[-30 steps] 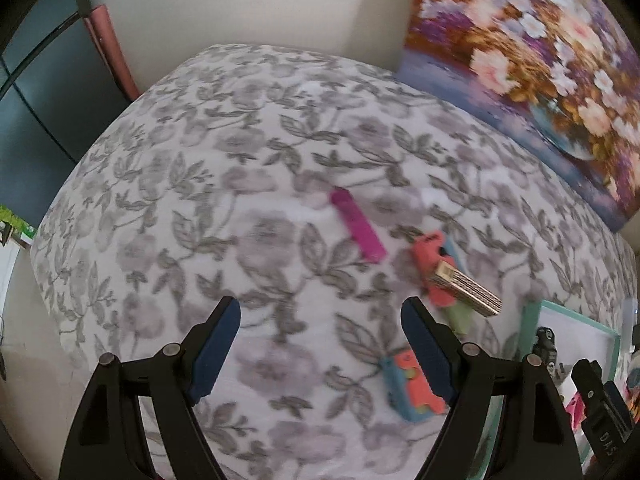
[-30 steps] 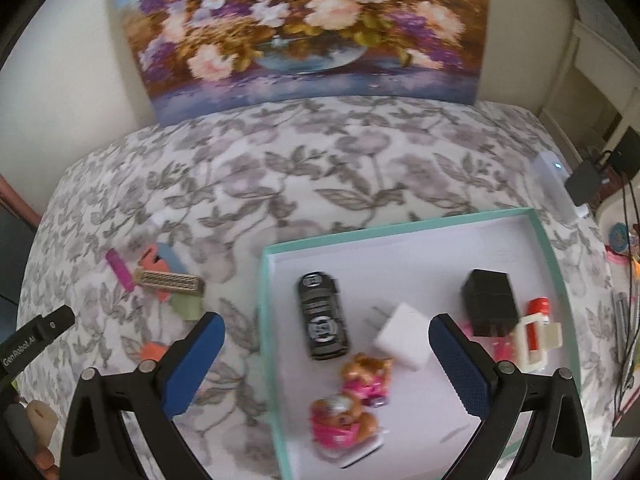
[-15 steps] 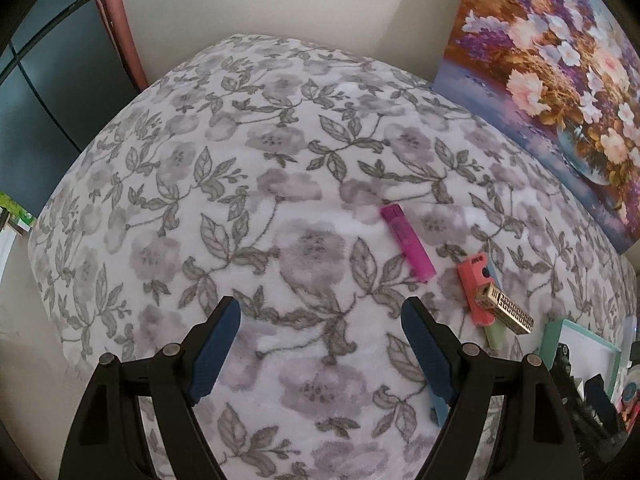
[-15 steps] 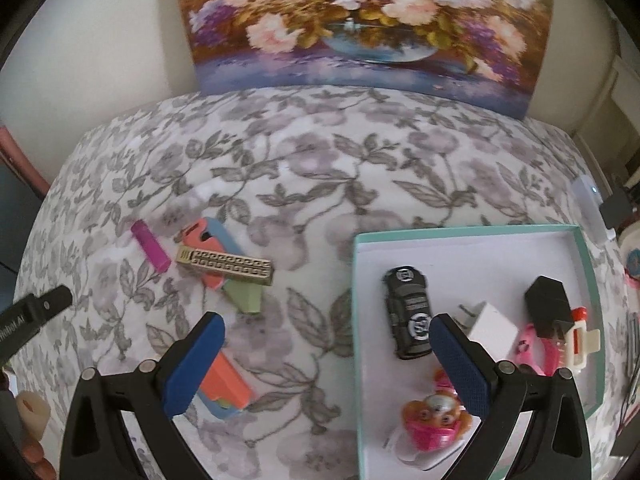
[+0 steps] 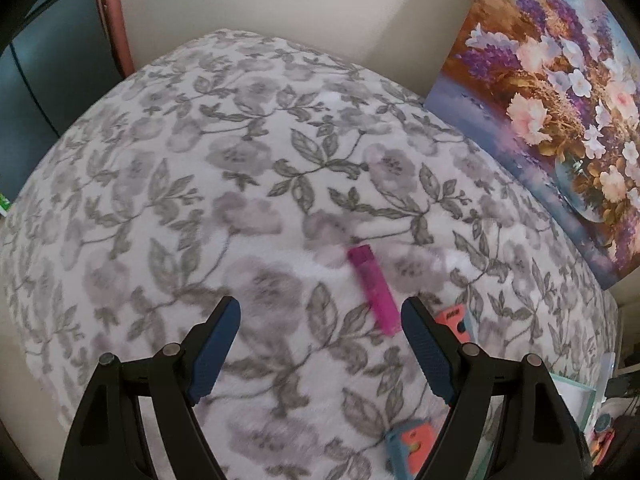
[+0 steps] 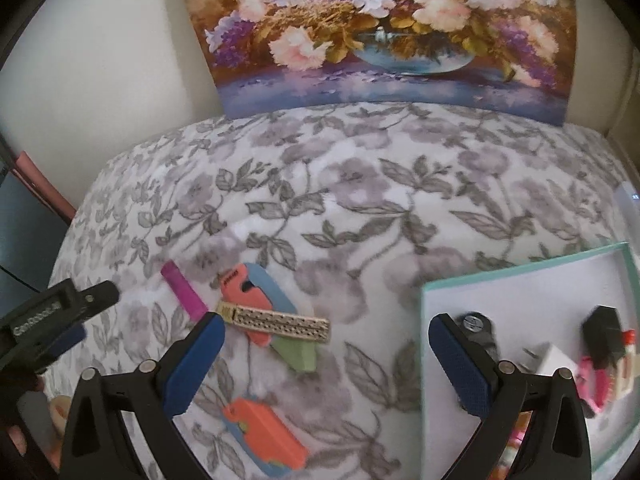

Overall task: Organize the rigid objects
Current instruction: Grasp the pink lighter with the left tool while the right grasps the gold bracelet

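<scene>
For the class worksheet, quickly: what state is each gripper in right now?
Left gripper: open, holding nothing; the pink marker lies on the blanket beyond it.
Right gripper: open, holding nothing.

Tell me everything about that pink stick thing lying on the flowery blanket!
The pink stick is a slim, smooth bar that looks like plastic, magenta, with a slightly darker section at its far end. It lies flat and slanted on the flowery blanket, untouched. Its near end lies close beside an orange and blue piece and a fingertip of the open left gripper.
</scene>
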A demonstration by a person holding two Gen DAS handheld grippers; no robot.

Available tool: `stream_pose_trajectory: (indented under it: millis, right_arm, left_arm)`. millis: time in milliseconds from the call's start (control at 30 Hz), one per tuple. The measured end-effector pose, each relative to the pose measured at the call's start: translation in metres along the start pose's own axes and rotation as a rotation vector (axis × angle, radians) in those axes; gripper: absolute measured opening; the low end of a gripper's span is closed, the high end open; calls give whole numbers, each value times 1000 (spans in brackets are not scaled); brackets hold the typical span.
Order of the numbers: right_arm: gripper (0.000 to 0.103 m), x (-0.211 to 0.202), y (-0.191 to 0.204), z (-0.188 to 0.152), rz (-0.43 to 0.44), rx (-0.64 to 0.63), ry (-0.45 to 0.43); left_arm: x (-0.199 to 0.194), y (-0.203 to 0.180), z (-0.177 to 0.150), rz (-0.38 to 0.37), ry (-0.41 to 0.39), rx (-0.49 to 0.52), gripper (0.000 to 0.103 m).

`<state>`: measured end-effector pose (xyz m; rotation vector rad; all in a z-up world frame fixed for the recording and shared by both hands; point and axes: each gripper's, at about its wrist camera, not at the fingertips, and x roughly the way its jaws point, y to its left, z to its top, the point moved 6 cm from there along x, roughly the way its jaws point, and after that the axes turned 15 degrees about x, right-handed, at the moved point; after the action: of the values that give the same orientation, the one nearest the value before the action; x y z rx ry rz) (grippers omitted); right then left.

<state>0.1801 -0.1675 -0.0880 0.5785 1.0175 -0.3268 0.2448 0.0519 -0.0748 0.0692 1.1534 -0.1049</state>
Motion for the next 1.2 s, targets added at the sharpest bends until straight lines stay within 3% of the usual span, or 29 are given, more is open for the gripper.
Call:
stream_pose_trajectory:
  millis: [333,900,1200]
  right_arm:
    - [103,37,14,-6,6,-16,46]
    - [102,52,32,-19,-28,33,28]
    - [84,55,29,-21,-37,40,31]
  left_arm:
    - [38,6,1,8,60,-24,83]
    - [43,18,-6,27,81,-41,83]
    - [44,14,-5,22,86,-26,83]
